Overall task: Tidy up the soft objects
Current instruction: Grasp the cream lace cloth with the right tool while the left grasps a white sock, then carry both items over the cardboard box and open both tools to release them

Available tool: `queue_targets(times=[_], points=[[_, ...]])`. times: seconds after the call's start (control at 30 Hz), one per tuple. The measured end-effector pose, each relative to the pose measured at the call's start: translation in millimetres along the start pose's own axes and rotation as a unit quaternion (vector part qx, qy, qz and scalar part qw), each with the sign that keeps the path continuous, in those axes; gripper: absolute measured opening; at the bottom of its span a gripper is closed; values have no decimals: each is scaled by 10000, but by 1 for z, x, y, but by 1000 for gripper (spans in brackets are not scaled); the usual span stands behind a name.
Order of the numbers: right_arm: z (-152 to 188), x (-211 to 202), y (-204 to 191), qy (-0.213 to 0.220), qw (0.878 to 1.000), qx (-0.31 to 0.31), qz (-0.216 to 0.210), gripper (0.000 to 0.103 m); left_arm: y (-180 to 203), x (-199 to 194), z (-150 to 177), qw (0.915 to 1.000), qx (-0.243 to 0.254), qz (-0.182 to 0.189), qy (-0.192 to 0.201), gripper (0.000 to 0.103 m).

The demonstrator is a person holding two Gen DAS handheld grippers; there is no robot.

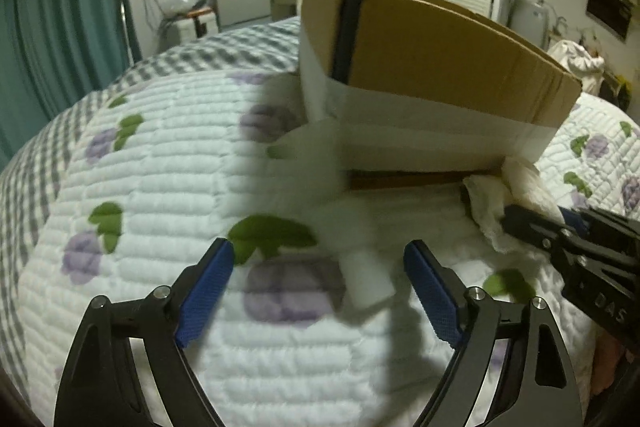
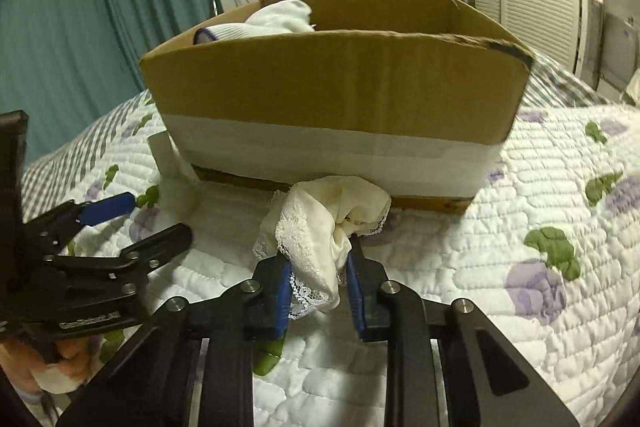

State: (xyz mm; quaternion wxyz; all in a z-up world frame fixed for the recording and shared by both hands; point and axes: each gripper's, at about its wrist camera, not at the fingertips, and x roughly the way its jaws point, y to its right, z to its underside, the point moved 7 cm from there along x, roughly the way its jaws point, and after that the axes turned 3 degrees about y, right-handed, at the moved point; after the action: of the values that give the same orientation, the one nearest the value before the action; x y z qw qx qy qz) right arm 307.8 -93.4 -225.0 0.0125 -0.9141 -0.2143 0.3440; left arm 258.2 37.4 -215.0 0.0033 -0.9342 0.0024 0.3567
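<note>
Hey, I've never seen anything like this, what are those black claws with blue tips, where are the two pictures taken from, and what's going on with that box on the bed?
The claws are hand-held grippers, one in each of a person's hands, with no robot arm. Each carries a wide-angle camera looking forward along its two fingers, so each picture shows its own gripper at the bottom.

The left wrist view shows the left gripper open and holding nothing, above a quilted bedspread printed with purple flowers and green leaves.

The right wrist view shows the right gripper shut on a cream lace-edged cloth, in front of a cardboard box standing on the bed.

In the box, white socks already lie near its left end. Loose white tape trails from the box's lower left corner.
</note>
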Motion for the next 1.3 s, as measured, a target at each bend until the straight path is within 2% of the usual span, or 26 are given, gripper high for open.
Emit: queue_targets(times=[0.07, 0.1, 0.17, 0.23, 0.47, 0.6, 0.8, 0.93, 1.17, 1.3], points=[[0, -1, 4, 14, 9999, 101, -19, 23, 4, 4, -6, 10000, 5, 80, -1, 70], [0, -2, 5, 18, 9999, 149, -29, 23, 6, 5, -8, 9999, 4, 108, 9, 67], [0, -3, 8, 21, 9998, 204, -45, 23, 7, 7, -12, 9998, -26, 179, 32, 42], [0, -4, 9, 28, 9997, 217, -49, 23, 7, 8, -11, 9996, -65, 258, 7, 33], [4, -13, 11, 53, 9996, 282, -25, 22, 6, -15, -3, 9972, -534, 504, -157, 31], [1, -26, 14, 97, 9993, 347, 29, 20, 18, -39, -3, 9969, -524, 553, -169, 31], [-2, -58, 4, 227, 9994, 216, 125, 18, 41, -84, -6, 9987, -163, 483, 80, 31], [-10, -97, -1, 454, 9985, 263, 163, 18, 48, -111, -14, 9985, -28, 493, 232, 31], [-26, -163, -15, 766, 9967, -3, 280, 18, 61, -173, -42, 9961, 220, 513, 690, 31], [-37, -201, -25, 941, 9952, -132, 233, 18, 58, -205, -60, 9936, 203, 528, 974, 31]])
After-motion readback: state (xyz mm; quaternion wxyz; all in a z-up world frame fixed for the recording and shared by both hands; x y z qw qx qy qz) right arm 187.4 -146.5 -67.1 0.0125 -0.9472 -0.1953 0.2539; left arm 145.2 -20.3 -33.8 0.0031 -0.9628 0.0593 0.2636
